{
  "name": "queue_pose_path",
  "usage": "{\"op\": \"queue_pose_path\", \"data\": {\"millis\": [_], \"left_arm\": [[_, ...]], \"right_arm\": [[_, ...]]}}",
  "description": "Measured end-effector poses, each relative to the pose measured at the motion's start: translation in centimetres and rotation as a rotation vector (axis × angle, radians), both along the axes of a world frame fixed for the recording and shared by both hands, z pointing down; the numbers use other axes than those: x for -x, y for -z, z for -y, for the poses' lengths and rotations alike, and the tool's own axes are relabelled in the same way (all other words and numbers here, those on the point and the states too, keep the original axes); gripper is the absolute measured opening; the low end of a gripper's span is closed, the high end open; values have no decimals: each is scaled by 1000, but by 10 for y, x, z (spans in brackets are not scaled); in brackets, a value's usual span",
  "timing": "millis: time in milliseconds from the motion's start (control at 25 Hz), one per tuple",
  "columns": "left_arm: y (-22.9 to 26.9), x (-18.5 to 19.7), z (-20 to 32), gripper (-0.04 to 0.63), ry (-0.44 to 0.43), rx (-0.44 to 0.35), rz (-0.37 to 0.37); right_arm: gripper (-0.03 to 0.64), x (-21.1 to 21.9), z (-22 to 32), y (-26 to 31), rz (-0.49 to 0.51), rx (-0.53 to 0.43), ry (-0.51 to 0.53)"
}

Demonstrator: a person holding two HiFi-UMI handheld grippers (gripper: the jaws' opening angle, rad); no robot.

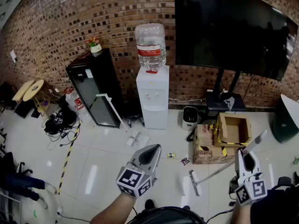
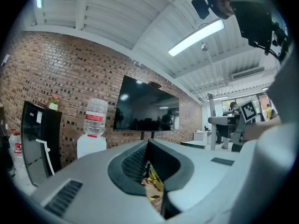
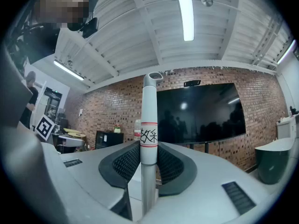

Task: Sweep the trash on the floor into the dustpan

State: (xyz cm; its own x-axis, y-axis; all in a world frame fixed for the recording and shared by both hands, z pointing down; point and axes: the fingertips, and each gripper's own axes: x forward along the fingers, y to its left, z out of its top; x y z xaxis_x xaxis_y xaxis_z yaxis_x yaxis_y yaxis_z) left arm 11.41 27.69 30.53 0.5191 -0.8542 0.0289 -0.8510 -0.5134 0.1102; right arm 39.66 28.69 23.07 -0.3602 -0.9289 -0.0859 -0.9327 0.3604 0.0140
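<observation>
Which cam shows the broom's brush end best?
Head view: the brush end is fully in frame, bristles visible. The right gripper view shows only the broom handle, clamped in the right tool. The left gripper view shows no part of the broom.

Brick wall (image 1: 56,27), large dark screen (image 1: 229,27) on a stand, white water dispenser (image 1: 153,97) with bottle (image 1: 150,45) on top, black glass-door cabinet (image 1: 93,90) topped by potted plant (image 1: 95,45), open cardboard box (image 1: 233,129) on tiled floor (image 1: 103,167).

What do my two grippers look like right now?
Both the left gripper and right gripper are pale grey shells tapering to pointed fingers lined with black ribbed pads. Each carries a cube of black-and-white square markers at the back.
</observation>
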Motion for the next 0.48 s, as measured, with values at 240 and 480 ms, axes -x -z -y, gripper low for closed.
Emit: {"op": "queue_pose_path", "data": {"millis": [240, 480], "left_arm": [[0, 73, 21, 8, 10, 6, -33], [-6, 126, 35, 8, -19, 12, -17]], "right_arm": [[104, 49, 19, 10, -3, -28, -41], [104, 95, 34, 12, -17, -44, -76]]}}
